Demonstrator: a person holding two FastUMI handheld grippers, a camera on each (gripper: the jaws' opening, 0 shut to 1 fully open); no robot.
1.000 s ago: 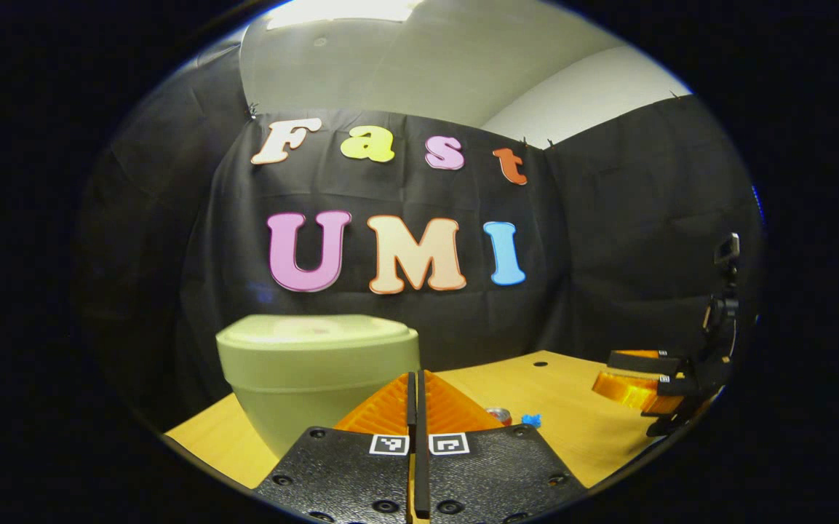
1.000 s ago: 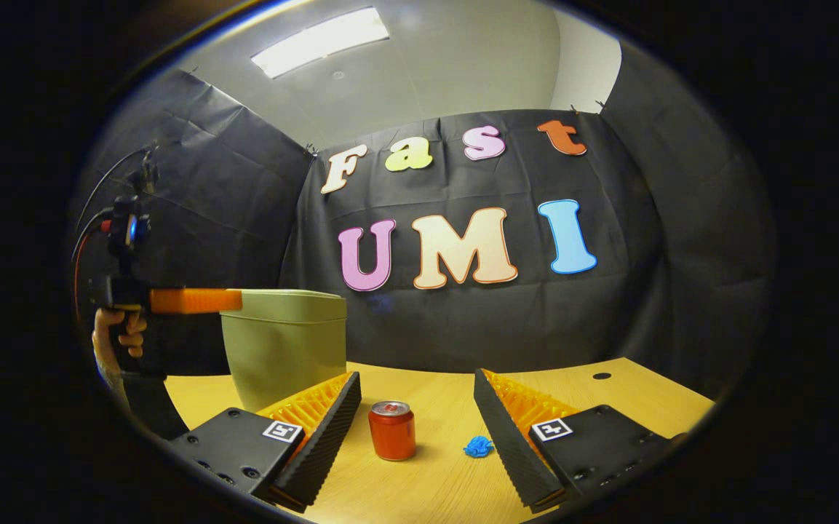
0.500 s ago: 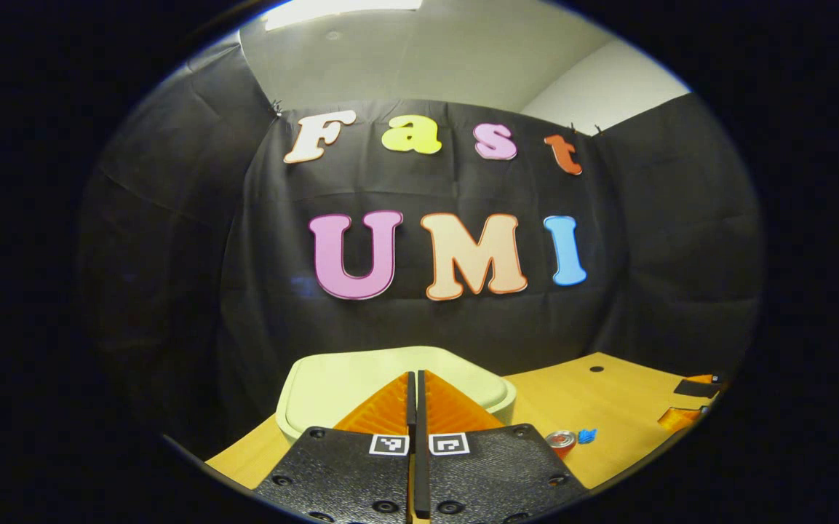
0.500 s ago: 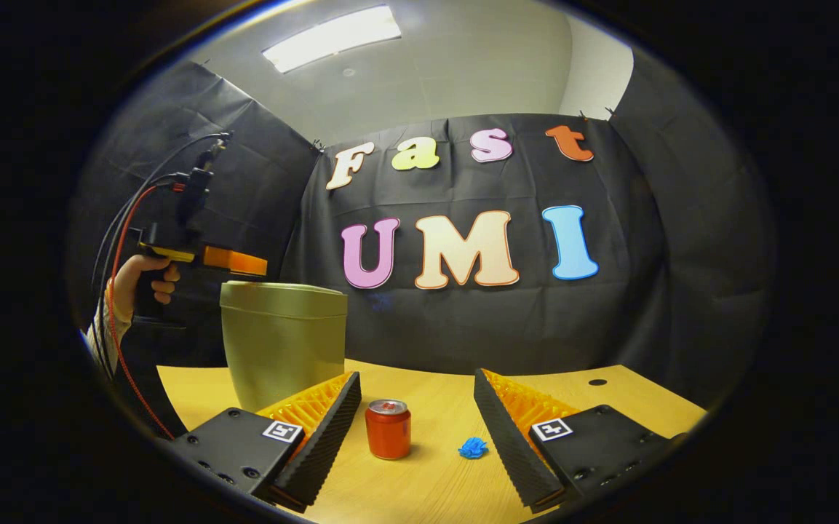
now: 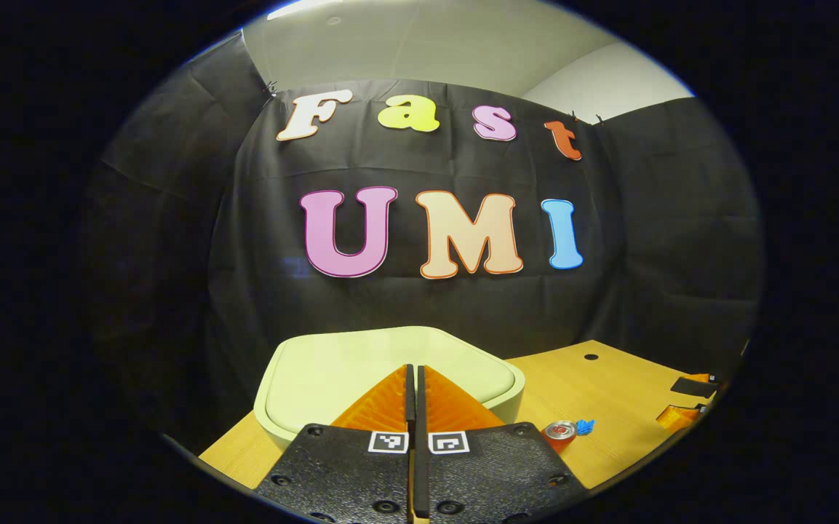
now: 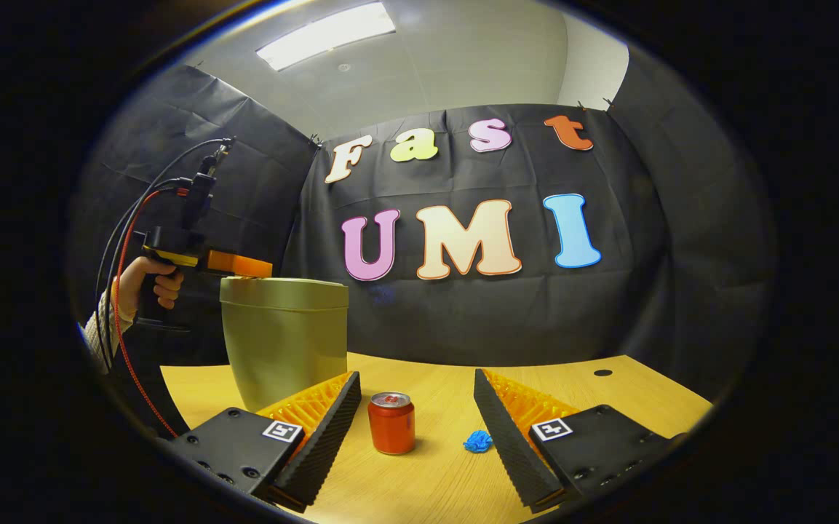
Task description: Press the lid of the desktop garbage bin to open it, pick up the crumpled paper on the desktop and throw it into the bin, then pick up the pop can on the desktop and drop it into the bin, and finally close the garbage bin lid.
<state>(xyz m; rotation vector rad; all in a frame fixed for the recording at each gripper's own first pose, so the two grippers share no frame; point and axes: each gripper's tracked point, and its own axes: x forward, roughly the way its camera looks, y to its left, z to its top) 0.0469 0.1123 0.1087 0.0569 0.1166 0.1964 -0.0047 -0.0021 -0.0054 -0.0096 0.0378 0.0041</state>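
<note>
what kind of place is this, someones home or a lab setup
Most likely a staged recording booth, not a home: black cloth hangs as walls around a wooden desk, an office ceiling light shows above, and a hand holds a cabled tool over the bin.

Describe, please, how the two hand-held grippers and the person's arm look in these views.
Each hand-held gripper has wedge-shaped ribbed fingers on black bolted plates carrying small square black-and-white markers: the left hand-held gripper and the right hand-held gripper. In the right gripper view, red and black cables loop from the left one, and a knitted light sleeve shows.
</note>
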